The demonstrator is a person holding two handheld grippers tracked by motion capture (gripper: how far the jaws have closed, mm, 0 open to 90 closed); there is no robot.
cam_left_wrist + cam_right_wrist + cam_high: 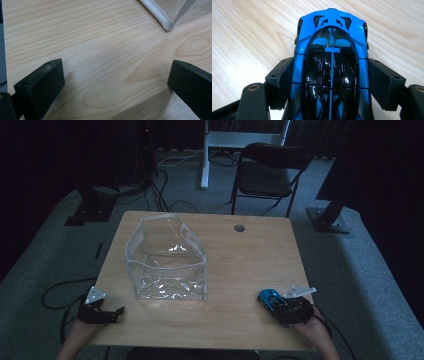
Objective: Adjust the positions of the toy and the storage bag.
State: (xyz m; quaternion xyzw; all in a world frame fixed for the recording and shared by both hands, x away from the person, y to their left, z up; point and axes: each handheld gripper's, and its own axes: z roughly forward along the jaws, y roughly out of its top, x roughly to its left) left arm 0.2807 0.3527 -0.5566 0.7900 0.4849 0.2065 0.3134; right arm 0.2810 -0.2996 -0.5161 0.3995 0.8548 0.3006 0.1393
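Right claw grips my blue toy car by its sides; pickup done. Clear bag stands well ahead-left, empty: transfer remains. Left claw rests wide open.

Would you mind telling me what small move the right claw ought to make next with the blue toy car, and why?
Probably lift it and carry it toward the clear plastic bag. The right claw already has its jaws pressed against both sides of the blue toy car at the table's near right, and the bag stands open-topped to its left. The left claw waits open, holding nothing.
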